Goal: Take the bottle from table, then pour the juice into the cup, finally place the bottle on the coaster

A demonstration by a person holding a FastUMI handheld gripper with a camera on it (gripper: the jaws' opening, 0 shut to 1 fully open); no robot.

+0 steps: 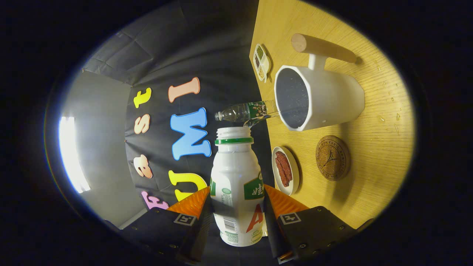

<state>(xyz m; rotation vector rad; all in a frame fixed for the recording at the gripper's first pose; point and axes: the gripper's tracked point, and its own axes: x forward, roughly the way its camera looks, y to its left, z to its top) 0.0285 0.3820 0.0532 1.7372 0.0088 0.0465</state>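
1. Gripper is clenched on the bottle. Both fingers press its lower body from opposite sides, at the label band.
2. Bottle is white plastic with a green neck ring, cap off, mouth open. It is rolled over sideways relative to the worktop, mouth aimed toward the cup but short of its rim.
3. Handling, my read: thin-walled plastic gives under squeeze and the glossy label is slick. Weight depends on fill level, which the opaque wall hides. No stream visible at the mouth.
4. Grip point looks right: below the waist, on the widest straight section. Higher up the body tapers and it would slide out.
5. Cup is white, faceted, with a wooden handle, and stands open-mouthed on the worktop. Likely ceramic or enamel, stiff, so it should not shift from a light pour.
6. Coaster is round cork, flat on the worktop just beside the cup and near a small dish of red slices. It is grippy and a bit soft, so set the bottle down square.
7. Clutter near the cup: a clear water bottle and a small divided condiment dish. Keep the swing clear of both.
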